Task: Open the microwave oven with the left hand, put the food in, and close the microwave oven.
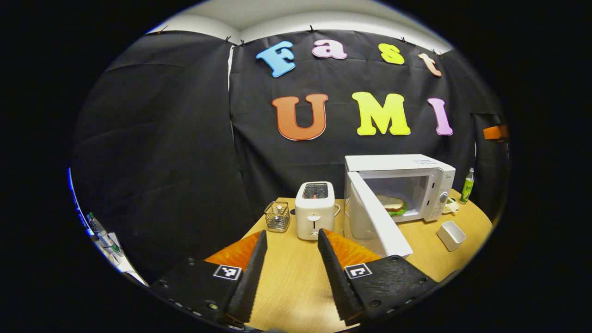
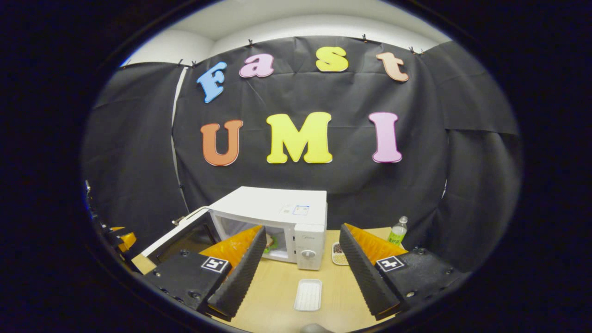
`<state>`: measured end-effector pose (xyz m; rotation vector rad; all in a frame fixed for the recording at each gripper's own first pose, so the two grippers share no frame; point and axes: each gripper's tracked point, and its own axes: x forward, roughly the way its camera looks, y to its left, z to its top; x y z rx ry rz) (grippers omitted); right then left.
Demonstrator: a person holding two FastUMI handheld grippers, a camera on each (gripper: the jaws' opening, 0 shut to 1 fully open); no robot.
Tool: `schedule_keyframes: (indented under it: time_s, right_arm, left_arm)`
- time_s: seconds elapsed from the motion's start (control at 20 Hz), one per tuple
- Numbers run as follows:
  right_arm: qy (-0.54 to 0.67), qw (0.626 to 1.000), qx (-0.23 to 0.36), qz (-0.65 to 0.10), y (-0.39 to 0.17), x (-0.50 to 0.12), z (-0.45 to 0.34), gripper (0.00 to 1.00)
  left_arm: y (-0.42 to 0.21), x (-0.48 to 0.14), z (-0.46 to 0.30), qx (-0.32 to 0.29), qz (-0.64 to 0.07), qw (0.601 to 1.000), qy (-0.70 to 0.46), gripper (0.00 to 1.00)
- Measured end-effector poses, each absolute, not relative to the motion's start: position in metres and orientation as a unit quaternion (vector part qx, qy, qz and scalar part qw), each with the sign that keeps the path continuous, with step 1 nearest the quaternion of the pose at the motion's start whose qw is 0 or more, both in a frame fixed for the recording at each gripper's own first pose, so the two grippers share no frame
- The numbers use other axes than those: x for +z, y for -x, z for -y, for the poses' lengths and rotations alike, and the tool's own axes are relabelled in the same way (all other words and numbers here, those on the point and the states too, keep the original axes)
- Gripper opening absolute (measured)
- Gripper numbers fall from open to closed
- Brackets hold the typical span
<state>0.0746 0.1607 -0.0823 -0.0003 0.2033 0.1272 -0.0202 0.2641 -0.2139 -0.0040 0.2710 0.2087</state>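
Note:
A white microwave oven (image 1: pixel 402 162) stands at the back right of the wooden table, its door (image 1: pixel 377 222) swung wide open toward me. Inside lies a sandwich (image 1: pixel 392 204) with green lettuce. My left gripper (image 1: pixel 290 238) is open above the table, well short of the door, nothing between its fingers. In the right gripper view the microwave oven (image 2: pixel 277 206) sits ahead, its door (image 2: pixel 178 236) open to the left, and the sandwich (image 2: pixel 269 241) peeks past my finger. My right gripper (image 2: pixel 300 236) is open and holds nothing. The other gripper (image 2: pixel 115 238) shows at the far left.
A white toaster (image 1: pixel 315 209) and a wire basket (image 1: pixel 277 216) stand left of the microwave. A small white tray (image 1: pixel 451 234) (image 2: pixel 308 294) lies on the table in front. A green bottle (image 1: pixel 467 186) (image 2: pixel 397 231) and a small dish (image 2: pixel 339 253) sit to the right.

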Motion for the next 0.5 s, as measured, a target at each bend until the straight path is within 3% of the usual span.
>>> schedule_keyframes:
  time_s: [0.05,0.1,0.2,0.3,0.35,0.5]
  right_arm:
    - [-0.003,0.992,0.062,-0.108,-0.071,-0.086,-0.159,0.92]
    - [-0.006,0.992,0.059,-0.113,-0.067,-0.088,-0.158,0.92]
    - [-0.011,0.991,0.056,-0.121,-0.061,-0.092,-0.155,0.92]
    - [-0.009,0.99,0.053,-0.128,-0.056,-0.094,-0.154,0.92]
    - [-0.004,0.99,0.05,-0.129,-0.055,-0.095,-0.152,1.0]
    - [0.003,0.99,0.041,-0.132,-0.049,-0.094,-0.148,1.0]
  left_arm:
    - [0.02,-0.221,-0.266,0.105,-0.14,0.985,0.002,0.6]
    - [0.019,-0.225,-0.268,0.106,-0.139,0.985,-0.001,0.35]
    - [0.021,-0.24,-0.271,0.104,-0.152,0.983,-0.002,0.05]
    - [0.022,-0.255,-0.272,0.101,-0.161,0.982,-0.008,0.0]
    - [0.021,-0.26,-0.27,0.095,-0.161,0.982,-0.011,0.0]
    - [0.015,-0.274,-0.264,0.079,-0.165,0.983,-0.01,0.0]
